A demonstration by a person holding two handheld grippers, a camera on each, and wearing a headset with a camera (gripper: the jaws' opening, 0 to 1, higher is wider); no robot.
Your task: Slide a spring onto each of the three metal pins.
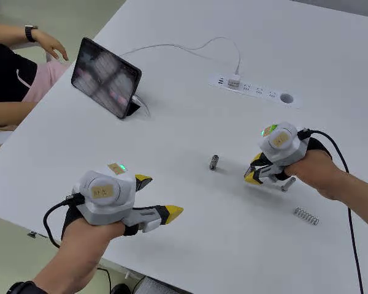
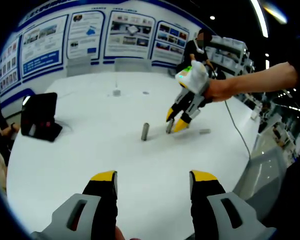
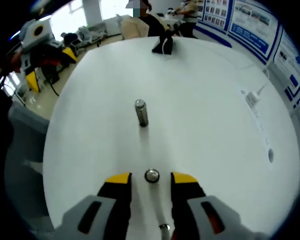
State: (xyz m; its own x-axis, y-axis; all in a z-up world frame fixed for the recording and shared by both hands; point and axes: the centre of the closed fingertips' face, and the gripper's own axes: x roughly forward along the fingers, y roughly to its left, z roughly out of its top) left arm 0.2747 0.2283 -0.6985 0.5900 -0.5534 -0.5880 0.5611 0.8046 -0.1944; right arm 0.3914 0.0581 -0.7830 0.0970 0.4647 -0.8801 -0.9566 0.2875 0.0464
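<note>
Right tool tilted down, jaws apart astride pin | left tool level, jaws apart, empty

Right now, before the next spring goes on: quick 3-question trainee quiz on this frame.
1. True or false: the left gripper is shut.
2. In the head view, what lies on its side below and right of the right gripper? A) a spring B) a tablet C) a plug
3. Fill in: in the right gripper view, a metal ___ stands between that gripper's jaws.

Key: 1 false, it is open and empty. 2 A. 3 pin.
</note>
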